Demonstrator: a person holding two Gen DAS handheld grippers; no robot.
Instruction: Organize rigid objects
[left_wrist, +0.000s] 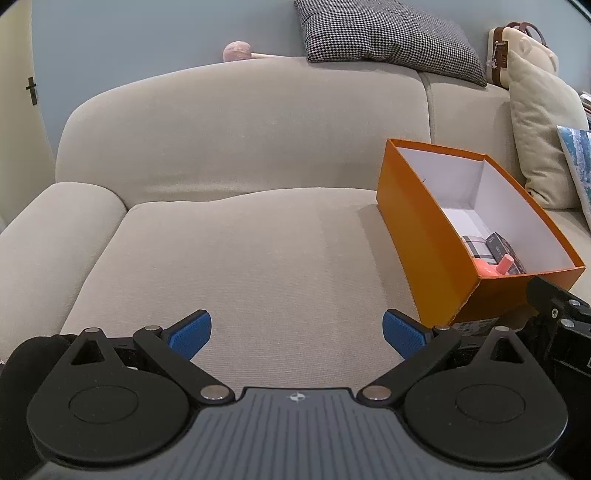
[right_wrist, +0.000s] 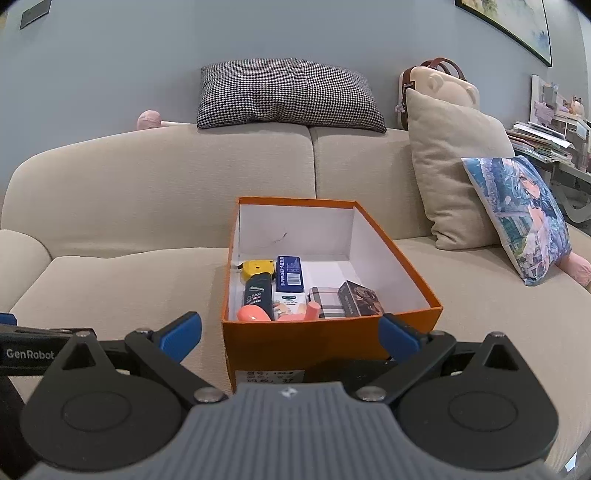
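Note:
An open orange box (right_wrist: 325, 338) stands on the beige sofa seat. Inside lie a yellow tape measure (right_wrist: 257, 268), a dark Clear bottle (right_wrist: 258, 293), a blue tin (right_wrist: 290, 272), a plaid box (right_wrist: 325, 302), a dark box (right_wrist: 360, 298) and a pink object (right_wrist: 253, 313). My right gripper (right_wrist: 290, 334) is open and empty, just in front of the box's near wall. My left gripper (left_wrist: 297, 334) is open and empty over the bare seat, left of the box (left_wrist: 424, 236). The plaid box (left_wrist: 476, 245), dark box (left_wrist: 504, 249) and pink object (left_wrist: 496, 267) show in the left wrist view.
A houndstooth cushion (right_wrist: 288, 94) lies on the sofa back. A beige cushion (right_wrist: 454, 166) and a printed anime cushion (right_wrist: 517, 214) lean at the right. A cream bag (right_wrist: 439, 85) stands behind them. The sofa armrest (left_wrist: 55, 221) is at the left.

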